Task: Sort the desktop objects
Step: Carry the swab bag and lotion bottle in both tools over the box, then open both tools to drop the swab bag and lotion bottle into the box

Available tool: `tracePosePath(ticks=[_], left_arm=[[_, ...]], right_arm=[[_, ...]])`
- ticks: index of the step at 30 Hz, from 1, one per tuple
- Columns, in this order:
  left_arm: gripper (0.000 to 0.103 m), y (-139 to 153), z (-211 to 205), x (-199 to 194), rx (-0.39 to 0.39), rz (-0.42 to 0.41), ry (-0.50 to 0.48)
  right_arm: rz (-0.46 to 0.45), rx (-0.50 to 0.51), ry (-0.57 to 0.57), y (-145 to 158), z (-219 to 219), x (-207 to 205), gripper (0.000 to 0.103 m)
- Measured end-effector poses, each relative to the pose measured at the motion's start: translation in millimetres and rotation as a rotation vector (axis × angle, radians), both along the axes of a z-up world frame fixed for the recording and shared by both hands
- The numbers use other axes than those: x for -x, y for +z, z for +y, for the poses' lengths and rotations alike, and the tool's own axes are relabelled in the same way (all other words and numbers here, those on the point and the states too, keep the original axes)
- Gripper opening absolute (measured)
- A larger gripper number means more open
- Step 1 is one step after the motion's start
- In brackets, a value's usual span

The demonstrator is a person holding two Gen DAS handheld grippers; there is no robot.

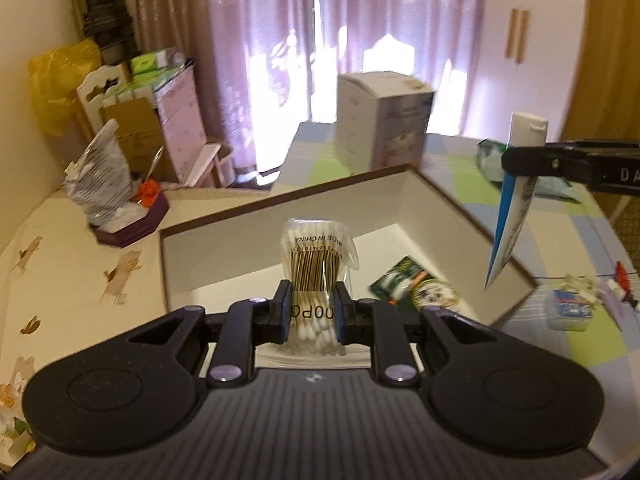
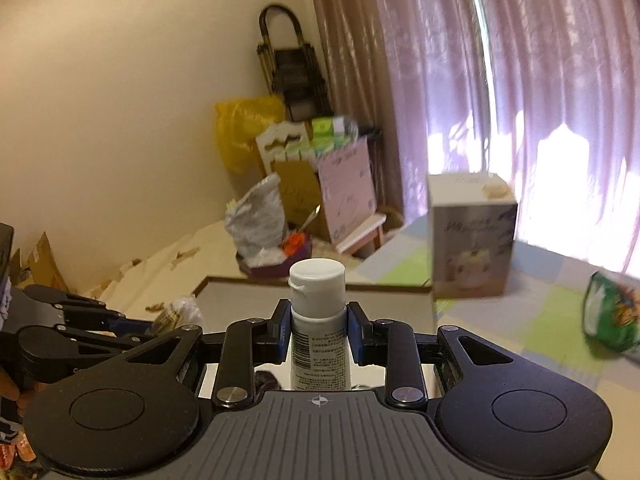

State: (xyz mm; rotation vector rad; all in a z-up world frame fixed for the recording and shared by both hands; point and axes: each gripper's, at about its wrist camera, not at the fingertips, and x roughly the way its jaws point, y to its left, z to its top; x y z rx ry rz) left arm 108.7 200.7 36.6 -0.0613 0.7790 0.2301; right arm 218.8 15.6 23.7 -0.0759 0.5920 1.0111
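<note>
Both grippers are holding things over the open box.

The left gripper (image 1: 311, 310) is squeezing a bag of cotton swabs (image 1: 316, 264) in the middle of the left wrist view, above the white box (image 1: 280, 216). A green packet (image 1: 416, 286) is lying inside the box at lower right. The right gripper (image 2: 318, 326) is pinching a white tube (image 2: 318, 320), cap up, in the middle of its view. A tall carton (image 2: 470, 236) is standing at the right.
</note>
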Motion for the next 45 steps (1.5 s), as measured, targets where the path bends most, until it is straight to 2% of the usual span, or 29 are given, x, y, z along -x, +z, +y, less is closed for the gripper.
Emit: tracePosePath(ticks=[11, 16, 23, 29, 36, 39, 41, 42, 45], left_arm=[[0.017, -45, 37, -16, 0.042, 0.156, 0.068], [0.017, -65, 46, -21, 0.08, 0.218, 0.091], [0.017, -92, 52, -31, 0.111, 0.312, 0.107], [0.019, -104, 52, -39, 0.127, 0.364, 0.116], [0.033, -94, 58, -44, 0.149, 0.314, 0.132], [0.035, -88, 59, -47, 0.14, 0.298, 0.132], [0.037, -86, 59, -50, 0.134, 0.293, 0.133], [0.039, -84, 59, -51, 0.132, 0.292, 0.133], [0.042, -81, 58, -53, 0.119, 0.291, 0.131]], right_arm=[[0.273, 0.272, 0.025, -76, 74, -36, 0.031], [0.338, 0.359, 0.041, -97, 90, -42, 0.031], [0.393, 0.473, 0.033, -121, 112, -48, 0.031], [0.409, 0.503, 0.034, -127, 120, -52, 0.031], [0.407, 0.546, 0.029, -133, 125, -54, 0.032], [0.419, 0.548, 0.025, -134, 124, -57, 0.032], [0.438, 0.558, 0.04, -135, 124, -58, 0.065], [0.429, 0.553, 0.041, -134, 123, -57, 0.087], [0.405, 0.558, 0.048, -131, 120, -52, 0.088]])
